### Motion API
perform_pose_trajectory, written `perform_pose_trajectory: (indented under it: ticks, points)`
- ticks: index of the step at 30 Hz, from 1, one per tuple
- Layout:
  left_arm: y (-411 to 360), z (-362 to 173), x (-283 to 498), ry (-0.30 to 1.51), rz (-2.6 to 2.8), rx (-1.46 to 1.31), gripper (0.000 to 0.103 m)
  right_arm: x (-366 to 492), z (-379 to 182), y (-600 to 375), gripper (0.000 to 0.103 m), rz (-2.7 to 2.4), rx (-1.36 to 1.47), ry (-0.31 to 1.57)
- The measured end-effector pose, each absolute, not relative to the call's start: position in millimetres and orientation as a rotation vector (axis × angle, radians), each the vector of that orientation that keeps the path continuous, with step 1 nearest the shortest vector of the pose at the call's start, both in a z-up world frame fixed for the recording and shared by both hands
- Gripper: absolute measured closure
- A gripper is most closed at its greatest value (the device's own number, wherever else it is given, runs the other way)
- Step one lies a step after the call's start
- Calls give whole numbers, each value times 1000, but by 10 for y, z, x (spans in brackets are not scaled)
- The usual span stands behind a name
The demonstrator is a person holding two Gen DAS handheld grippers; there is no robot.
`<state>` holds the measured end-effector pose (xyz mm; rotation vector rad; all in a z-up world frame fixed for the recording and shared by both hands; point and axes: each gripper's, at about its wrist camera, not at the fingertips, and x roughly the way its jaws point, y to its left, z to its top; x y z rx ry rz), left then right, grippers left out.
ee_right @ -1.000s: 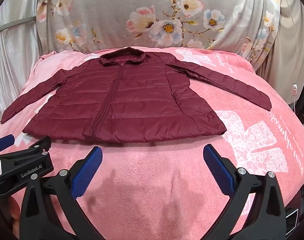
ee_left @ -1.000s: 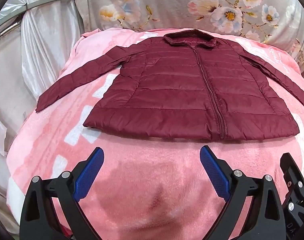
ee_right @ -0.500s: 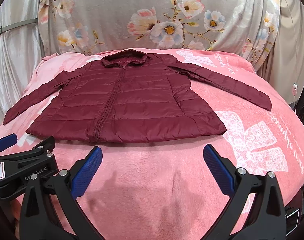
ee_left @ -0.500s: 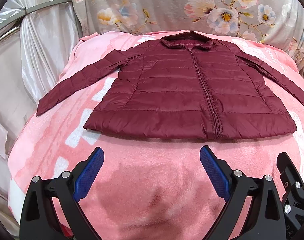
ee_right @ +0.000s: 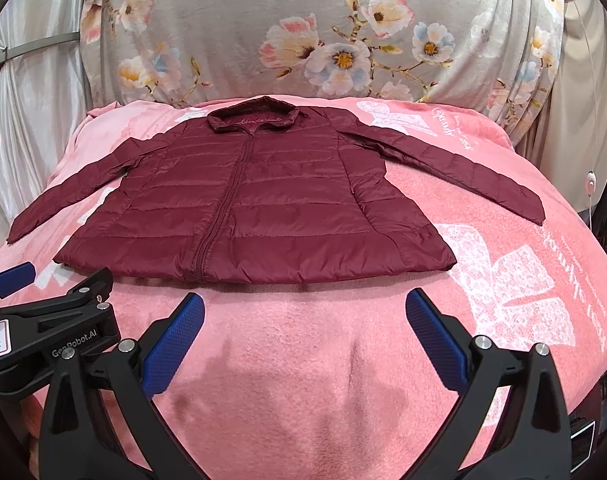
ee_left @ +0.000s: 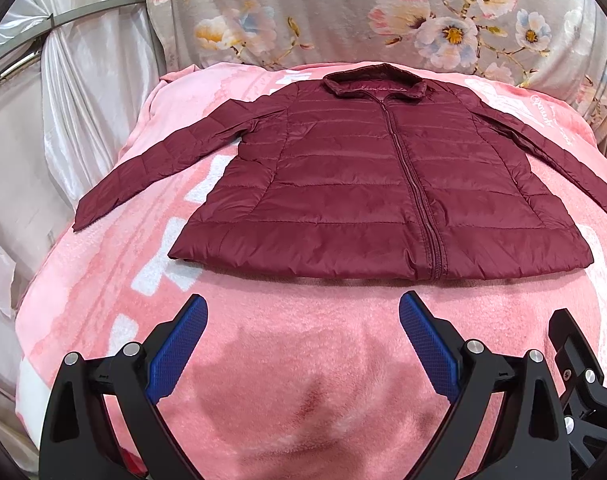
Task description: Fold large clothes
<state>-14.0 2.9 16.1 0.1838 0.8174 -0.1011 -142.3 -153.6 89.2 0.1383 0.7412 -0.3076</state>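
A maroon quilted jacket (ee_left: 367,184) lies flat and zipped on a pink blanket (ee_left: 295,360), collar at the far side, hem toward me, both sleeves spread outward. It also shows in the right wrist view (ee_right: 255,208). My left gripper (ee_left: 303,336) is open and empty, hovering over the blanket just short of the hem. My right gripper (ee_right: 305,334) is open and empty, also just short of the hem. The left gripper's body (ee_right: 43,332) shows at the lower left of the right wrist view, so the two sit side by side.
A grey floral cloth (ee_right: 303,32) hangs behind the blanket. Pale satin drapes and a metal bar (ee_left: 83,12) stand at the left. The blanket drops off at the left and right edges; dark clutter and a white cable (ee_right: 591,184) lie at the far right.
Both grippers have risen or tipped slightly, so the jacket sits a little lower and more fully in view. Jaws stay open; the jacket has not moved.
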Motion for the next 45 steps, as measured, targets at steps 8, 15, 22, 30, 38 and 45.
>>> perform_pose_trajectory:
  ticks: [8, 15, 22, 30, 38, 45]
  points:
    - [48, 157, -134, 824, -103, 181, 9, -1426, 885, -1529, 5, -305, 138, 741]
    - [70, 130, -136, 827, -104, 180, 9, -1438, 864, -1520, 5, -306, 138, 744]
    - [84, 117, -140, 828, -104, 180, 9, -1436, 866, -1517, 5, -306, 138, 744]
    - [91, 115, -133, 828, -101, 180, 9, -1437, 866, -1512, 5, -305, 139, 743]
    - [89, 117, -133, 828, -102, 180, 9, -1441, 861, -1508, 5, -305, 139, 742]
    - [89, 115, -134, 828, -102, 180, 9, -1445, 861, -1499, 5, -305, 138, 742]
